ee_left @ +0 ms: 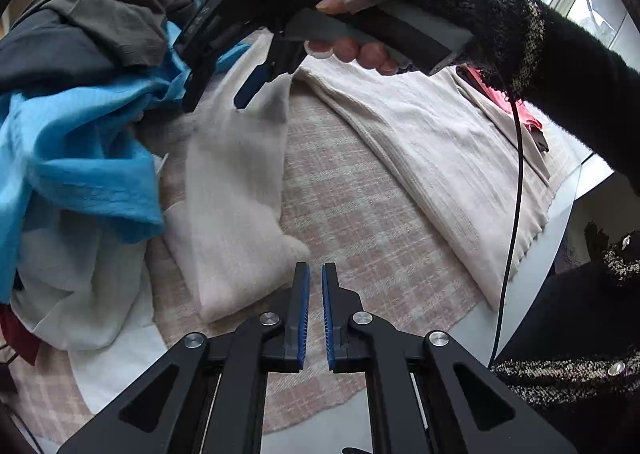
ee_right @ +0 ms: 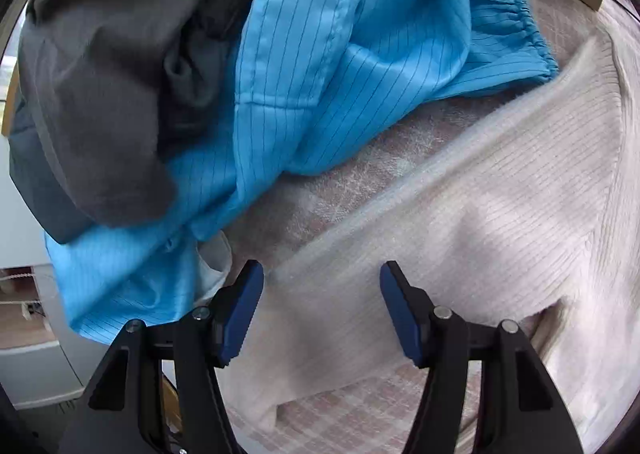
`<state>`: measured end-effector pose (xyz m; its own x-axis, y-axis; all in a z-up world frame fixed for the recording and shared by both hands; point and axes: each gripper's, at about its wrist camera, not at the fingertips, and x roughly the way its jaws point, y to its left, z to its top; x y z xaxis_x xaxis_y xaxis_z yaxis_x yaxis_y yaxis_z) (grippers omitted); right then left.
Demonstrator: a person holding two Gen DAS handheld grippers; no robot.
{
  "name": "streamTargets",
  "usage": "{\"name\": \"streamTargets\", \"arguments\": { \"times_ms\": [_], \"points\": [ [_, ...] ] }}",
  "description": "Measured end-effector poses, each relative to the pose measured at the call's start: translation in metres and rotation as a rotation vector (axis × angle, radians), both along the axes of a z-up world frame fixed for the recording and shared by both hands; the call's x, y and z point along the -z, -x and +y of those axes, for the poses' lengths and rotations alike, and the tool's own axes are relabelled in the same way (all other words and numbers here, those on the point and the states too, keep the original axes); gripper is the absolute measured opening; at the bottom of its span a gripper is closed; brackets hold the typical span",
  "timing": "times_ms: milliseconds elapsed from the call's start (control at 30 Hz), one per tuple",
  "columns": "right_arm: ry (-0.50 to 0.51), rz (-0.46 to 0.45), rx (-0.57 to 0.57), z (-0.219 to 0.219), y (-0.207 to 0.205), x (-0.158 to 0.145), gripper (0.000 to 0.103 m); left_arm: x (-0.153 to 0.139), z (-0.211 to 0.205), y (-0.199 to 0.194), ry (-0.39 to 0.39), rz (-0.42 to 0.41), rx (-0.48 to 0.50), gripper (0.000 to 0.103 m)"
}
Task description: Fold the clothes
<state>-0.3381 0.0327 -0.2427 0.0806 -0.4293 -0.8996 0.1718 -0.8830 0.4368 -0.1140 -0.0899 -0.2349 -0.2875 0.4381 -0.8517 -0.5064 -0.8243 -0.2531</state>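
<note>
Cream sweater spread on the checked cloth over the surface

The cream sweater (ee_left: 424, 157) runs lengthwise across the cloth (ee_left: 352, 213), one sleeve (ee_left: 236, 189) angled toward the left claw (ee_left: 315, 318), nearly closed and empty; the right claw (ee_right: 321, 310) gapes wide over the knit beside the blue garment (ee_right: 320, 65).

Cream ribbed sweater (ee_left: 420, 157) spread flat across centre and right of frame, one sleeve (ee_left: 232, 205) folded down toward lower centre. Blue pinstriped garment (ee_right: 320, 65) crumpled upper centre, under grey clothes (ee_right: 104, 93) at upper left.
</note>
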Motion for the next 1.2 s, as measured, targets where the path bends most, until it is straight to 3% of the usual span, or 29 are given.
{"name": "streamTargets", "arguments": {
  "times_ms": [100, 200, 367, 433, 467, 533, 567, 600, 800, 900, 967, 1033, 1067, 1100, 1167, 1200],
  "points": [
    [-0.025, 0.007, -0.001, -0.012, 0.003, -0.002, 0.060, 0.005, -0.026, 0.001, 0.007, -0.018, -0.060, 0.010],
    [-0.115, -0.009, -0.060, -0.031, 0.001, 0.009, 0.061, 0.010, -0.053, 0.002, 0.015, -0.036, -0.119, 0.010],
    [-0.204, 0.027, -0.162, -0.049, -0.010, 0.008, 0.065, 0.010, -0.057, 0.004, 0.048, -0.011, -0.080, 0.021],
    [-0.225, 0.057, -0.203, -0.051, -0.016, 0.005, 0.064, 0.010, -0.057, 0.006, 0.059, 0.000, -0.062, 0.021],
    [-0.235, 0.073, -0.224, -0.052, -0.019, 0.004, 0.060, 0.009, -0.057, 0.007, 0.057, 0.004, -0.053, 0.021],
    [-0.255, 0.104, -0.265, -0.053, -0.025, 0.001, 0.035, 0.009, -0.056, 0.009, 0.051, 0.010, -0.034, 0.023],
    [-0.265, 0.119, -0.285, -0.054, -0.028, 0.000, 0.016, 0.010, -0.054, 0.010, 0.053, 0.011, -0.024, 0.026],
    [-0.256, 0.127, -0.290, -0.052, -0.030, -0.003, 0.009, 0.012, -0.050, 0.010, 0.058, 0.010, -0.006, 0.027],
    [-0.173, 0.172, -0.204, -0.005, -0.039, -0.038, 0.009, 0.026, -0.014, 0.011, 0.129, 0.032, 0.129, 0.028],
    [-0.144, 0.182, -0.140, 0.020, -0.040, -0.051, 0.009, 0.034, 0.007, 0.014, 0.187, 0.079, 0.206, 0.032],
    [-0.126, 0.170, -0.094, 0.034, -0.039, -0.055, 0.009, 0.043, 0.017, 0.018, 0.240, 0.069, 0.235, 0.033],
    [-0.123, 0.116, -0.047, 0.040, -0.037, -0.053, 0.011, 0.045, 0.017, 0.020, 0.218, 0.043, 0.223, 0.031],
    [-0.121, 0.091, -0.029, 0.040, -0.037, -0.051, 0.021, 0.043, 0.014, 0.020, 0.193, 0.046, 0.204, 0.017],
    [-0.115, 0.079, -0.020, 0.035, -0.036, -0.049, 0.042, 0.041, 0.014, 0.021, 0.166, 0.041, 0.180, 0.008],
    [-0.103, 0.067, -0.016, 0.022, -0.033, -0.045, 0.059, 0.033, 0.014, 0.018, 0.099, 0.029, 0.146, 0.007],
    [-0.099, 0.057, -0.026, 0.012, -0.031, -0.042, 0.059, 0.029, 0.014, 0.015, 0.058, 0.030, 0.143, 0.007]
  ]
}}
